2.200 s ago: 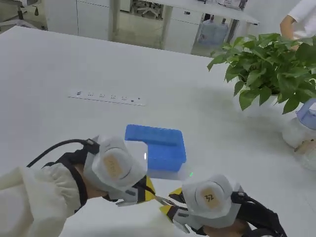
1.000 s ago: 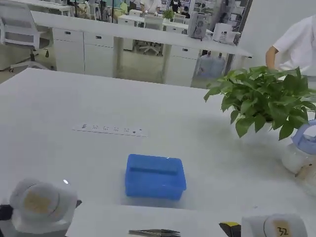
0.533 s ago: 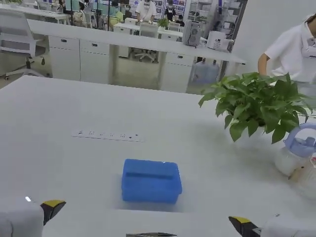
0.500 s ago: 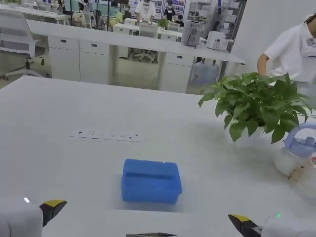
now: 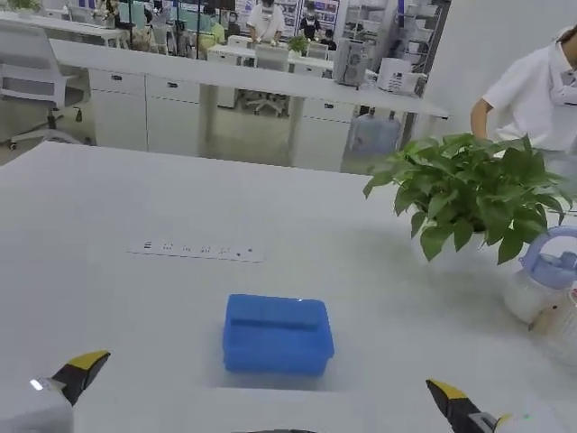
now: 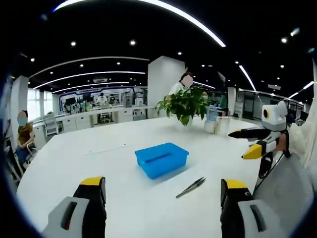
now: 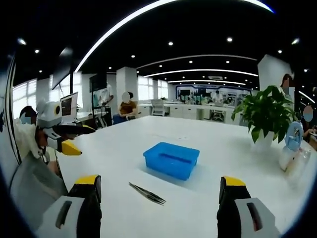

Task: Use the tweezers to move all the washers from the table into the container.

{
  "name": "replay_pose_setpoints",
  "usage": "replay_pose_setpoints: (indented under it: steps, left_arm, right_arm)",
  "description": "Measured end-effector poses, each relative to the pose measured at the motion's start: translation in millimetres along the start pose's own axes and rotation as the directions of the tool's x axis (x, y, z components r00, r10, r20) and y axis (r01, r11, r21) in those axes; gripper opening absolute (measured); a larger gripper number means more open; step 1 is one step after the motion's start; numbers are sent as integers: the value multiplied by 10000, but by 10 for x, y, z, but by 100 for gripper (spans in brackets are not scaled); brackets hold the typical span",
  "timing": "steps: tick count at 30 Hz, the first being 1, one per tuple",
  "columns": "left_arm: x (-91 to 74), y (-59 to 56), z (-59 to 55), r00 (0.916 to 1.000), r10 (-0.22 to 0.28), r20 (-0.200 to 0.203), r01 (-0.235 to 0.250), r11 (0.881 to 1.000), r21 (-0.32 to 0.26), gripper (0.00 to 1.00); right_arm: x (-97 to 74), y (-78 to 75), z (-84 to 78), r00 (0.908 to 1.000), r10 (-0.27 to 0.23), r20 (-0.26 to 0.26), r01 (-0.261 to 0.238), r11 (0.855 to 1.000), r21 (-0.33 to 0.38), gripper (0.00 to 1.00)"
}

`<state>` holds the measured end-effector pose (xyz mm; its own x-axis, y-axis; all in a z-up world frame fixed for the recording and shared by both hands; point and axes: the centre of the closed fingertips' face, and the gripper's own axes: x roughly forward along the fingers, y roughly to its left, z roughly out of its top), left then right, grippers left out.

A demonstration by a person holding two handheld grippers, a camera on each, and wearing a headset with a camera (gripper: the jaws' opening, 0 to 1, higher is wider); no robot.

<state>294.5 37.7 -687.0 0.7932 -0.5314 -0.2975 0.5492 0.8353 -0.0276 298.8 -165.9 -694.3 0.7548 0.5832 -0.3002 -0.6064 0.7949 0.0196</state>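
Our left hand-held gripper [image 6: 161, 183] and right hand-held gripper [image 7: 159, 180] have drawn away from the tweezers [image 6: 190, 187] on the desk [image 6: 74, 158]; both are spread and empty, so we judge we must grasp them again.

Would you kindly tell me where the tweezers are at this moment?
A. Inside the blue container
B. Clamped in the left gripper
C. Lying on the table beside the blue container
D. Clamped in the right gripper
C: the tweezers lie flat on the table just outside the blue container, while the left gripper and the right gripper are both open and hold nothing.
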Motion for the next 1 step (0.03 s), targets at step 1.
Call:
replay_pose_setpoints:
  steps: [1]
  left_arm:
    - [-5, -2, -11, 10000, 13, -77, -14, 10000, -92, 99]
  right_arm:
    - [1, 1, -5, 10000, 12, -20, -12, 10000, -12, 99]
